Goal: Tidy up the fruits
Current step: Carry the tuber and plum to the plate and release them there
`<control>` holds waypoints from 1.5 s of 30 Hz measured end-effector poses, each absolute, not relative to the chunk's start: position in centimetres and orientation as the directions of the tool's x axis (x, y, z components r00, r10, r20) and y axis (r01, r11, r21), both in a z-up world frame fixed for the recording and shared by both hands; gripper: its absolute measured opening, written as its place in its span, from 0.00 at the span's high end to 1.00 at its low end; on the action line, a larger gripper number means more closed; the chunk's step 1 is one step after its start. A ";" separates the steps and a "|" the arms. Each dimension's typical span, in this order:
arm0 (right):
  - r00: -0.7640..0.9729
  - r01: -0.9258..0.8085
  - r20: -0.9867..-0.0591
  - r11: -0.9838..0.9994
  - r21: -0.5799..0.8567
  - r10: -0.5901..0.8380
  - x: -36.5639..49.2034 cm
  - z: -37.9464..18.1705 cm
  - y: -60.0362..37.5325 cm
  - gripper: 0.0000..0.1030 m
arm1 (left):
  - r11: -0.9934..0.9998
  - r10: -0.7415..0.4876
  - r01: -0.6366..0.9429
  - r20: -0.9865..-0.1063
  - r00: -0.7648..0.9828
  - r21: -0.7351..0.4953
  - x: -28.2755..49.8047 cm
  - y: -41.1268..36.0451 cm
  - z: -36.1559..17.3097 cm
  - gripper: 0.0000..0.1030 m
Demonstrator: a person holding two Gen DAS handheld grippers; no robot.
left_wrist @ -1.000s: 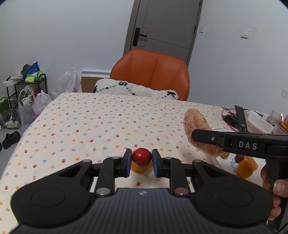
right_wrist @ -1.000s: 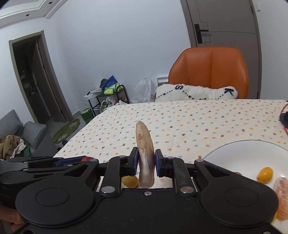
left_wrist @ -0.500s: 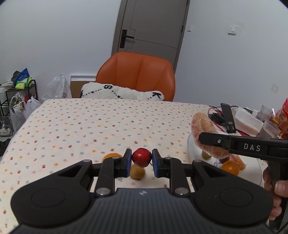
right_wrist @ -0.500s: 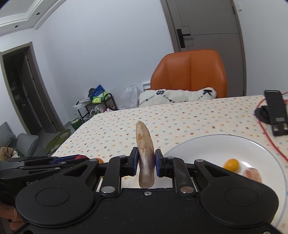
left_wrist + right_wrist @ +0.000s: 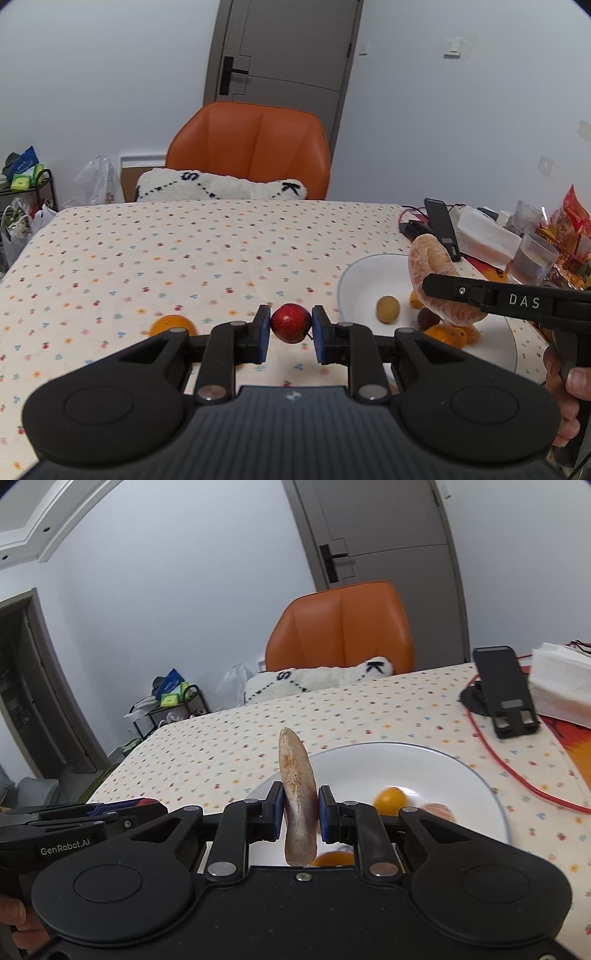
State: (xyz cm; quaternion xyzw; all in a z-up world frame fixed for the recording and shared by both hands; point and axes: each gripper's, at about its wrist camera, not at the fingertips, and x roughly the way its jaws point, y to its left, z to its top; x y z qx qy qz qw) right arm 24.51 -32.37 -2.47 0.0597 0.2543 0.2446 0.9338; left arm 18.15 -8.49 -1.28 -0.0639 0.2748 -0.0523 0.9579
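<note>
Our left gripper [image 5: 290, 328] has its blue-padded fingers [image 5: 263, 334] clamped on a small red fruit [image 5: 290, 327], lifted clear of the counter [image 5: 155, 254] and its dotted cloth. Our right gripper [image 5: 301, 812] has its fingers [image 5: 276, 810] pinched on a peeled citrus segment [image 5: 298, 797], standing on edge with its tip pointing up, above the near rim of the white plate [image 5: 472, 779]. From the left wrist view we see the same segment [image 5: 436, 284] side on, a pale orange crescent held over the plate [image 5: 354, 280] by the black finger marked DAS, with a hand [image 5: 565, 391] wrapped around the handle at the right edge. In the plate lie a small brown fruit [image 5: 388, 309], a dark red fruit [image 5: 428, 317] partly hidden behind the segment, and orange pieces [image 5: 448, 334] near the front rim; the right wrist view shows a round yellow-orange fruit [image 5: 391, 799] in the dish, blurred. An orange fruit [image 5: 173, 325] sits on the cloth to the left of our left fingers, well apart from the plate. Beyond the plate stand a black phone stand [image 5: 506, 694], a red cable [image 5: 502, 764] and a white tissue pack [image 5: 557, 690]. At the far edge of the counter an orange chair [image 5: 251, 147] holds a white cushion [image 5: 221, 188] with black lettering.
</note>
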 end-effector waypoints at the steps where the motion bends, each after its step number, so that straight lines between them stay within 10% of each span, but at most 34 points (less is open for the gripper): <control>1: 0.754 -0.420 -0.446 0.876 0.238 0.483 24.5 -2.6 -32.7 0.83 | 0.986 -0.139 0.070 -0.521 0.842 -0.150 18.2 -8.8 -1.3 0.78; 32: 0.824 -0.266 -0.456 0.940 0.213 0.337 24.7 -3.1 -38.1 0.75 | 0.971 -0.236 0.182 -0.535 0.811 -0.153 20.7 -14.6 -2.2 0.77; 45: 0.784 -0.374 -0.432 0.895 0.243 0.445 24.6 -2.4 -35.6 0.75 | 0.981 -0.189 0.136 -0.529 0.827 -0.138 19.7 -12.7 -1.3 0.60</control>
